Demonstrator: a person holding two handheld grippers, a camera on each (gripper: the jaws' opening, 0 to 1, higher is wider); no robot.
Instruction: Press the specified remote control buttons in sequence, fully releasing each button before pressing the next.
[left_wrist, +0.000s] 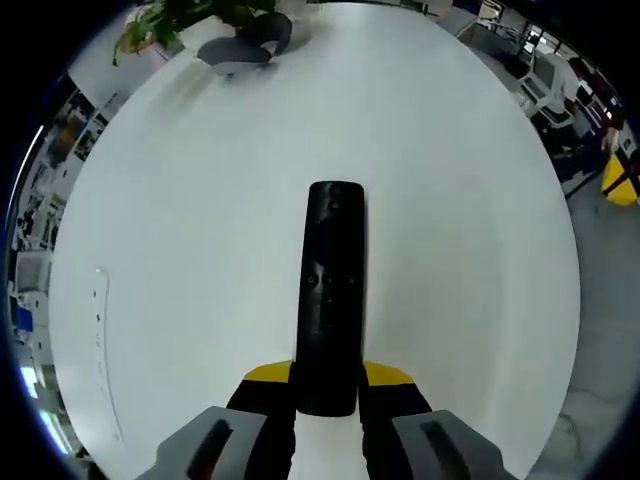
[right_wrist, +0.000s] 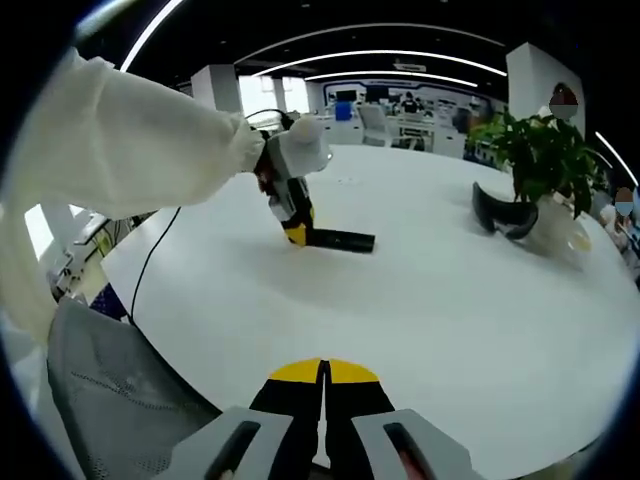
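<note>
The left tool (left_wrist: 326, 410) is clamped on the near end of the remote (left_wrist: 330, 290): in the left gripper view its two yellow-tipped jaws stand tight against either side of the black body, which runs straight out from between them. The right tool (right_wrist: 323, 390) grips nothing; in the right gripper view its jaws are pressed together, yellow tips touching, with bare counter past them.

The white counter (left_wrist: 200, 250) is the biggest thing here, a wide round top carrying everything. At its far side from the right tool stands a potted plant (right_wrist: 540, 150), with a dark curved object (right_wrist: 505, 215), perhaps a headset, just beside the pot. A grey mesh chair back (right_wrist: 110, 390) sits close in, off the right tool's left side. The person's white sleeve (right_wrist: 130, 140) reaches across the right gripper view to the left tool (right_wrist: 292, 215), which is tilted steeply down onto the counter.

The remote lies flat on the counter, its long axis in line with the left tool's jaws and pointing away from them, its buttons faintly visible about midway along. From the right tool it lies ahead and a little left, well apart, with its length running crosswise to that tool's jaws and its free end toward the right.

I'd judge the left tool to be steadying the remote while the closed right one does the pressing. For that it must travel forward across open counter and come down onto the button face from above.
</note>
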